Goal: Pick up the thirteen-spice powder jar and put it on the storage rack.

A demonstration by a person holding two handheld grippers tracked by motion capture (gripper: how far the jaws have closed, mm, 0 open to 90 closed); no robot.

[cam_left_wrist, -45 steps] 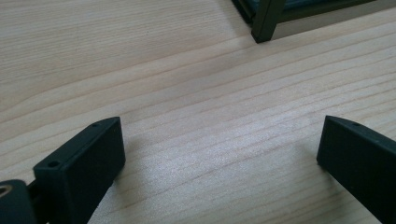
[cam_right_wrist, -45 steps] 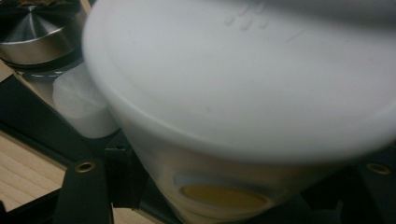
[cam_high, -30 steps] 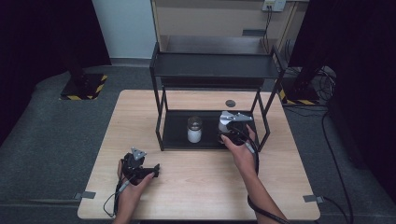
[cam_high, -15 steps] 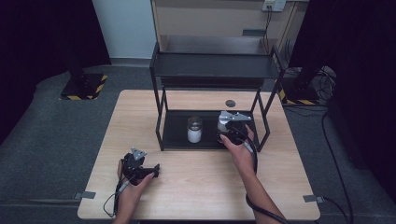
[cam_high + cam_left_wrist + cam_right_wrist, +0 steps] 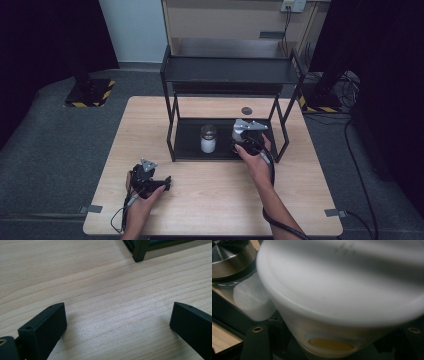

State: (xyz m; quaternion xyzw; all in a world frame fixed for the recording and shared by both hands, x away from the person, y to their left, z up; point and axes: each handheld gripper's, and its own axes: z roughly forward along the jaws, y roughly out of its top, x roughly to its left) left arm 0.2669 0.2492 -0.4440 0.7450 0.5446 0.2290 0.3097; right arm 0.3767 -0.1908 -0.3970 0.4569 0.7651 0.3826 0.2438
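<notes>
Right gripper (image 5: 239, 136) at lower shelf of black rack (image 5: 227, 75), jaws either side of white cup (image 5: 342, 290); whether clamped, cannot tell. Glass jar (image 5: 208, 138) with white contents just left of it on same shelf. Left gripper (image 5: 162, 183) wide open, empty, resting on table (image 5: 210, 200) near left.

Risk: cup knocking jar, or catching rack post.

Surface: pale wood. Room: grey carpet, dark curtains.
</notes>
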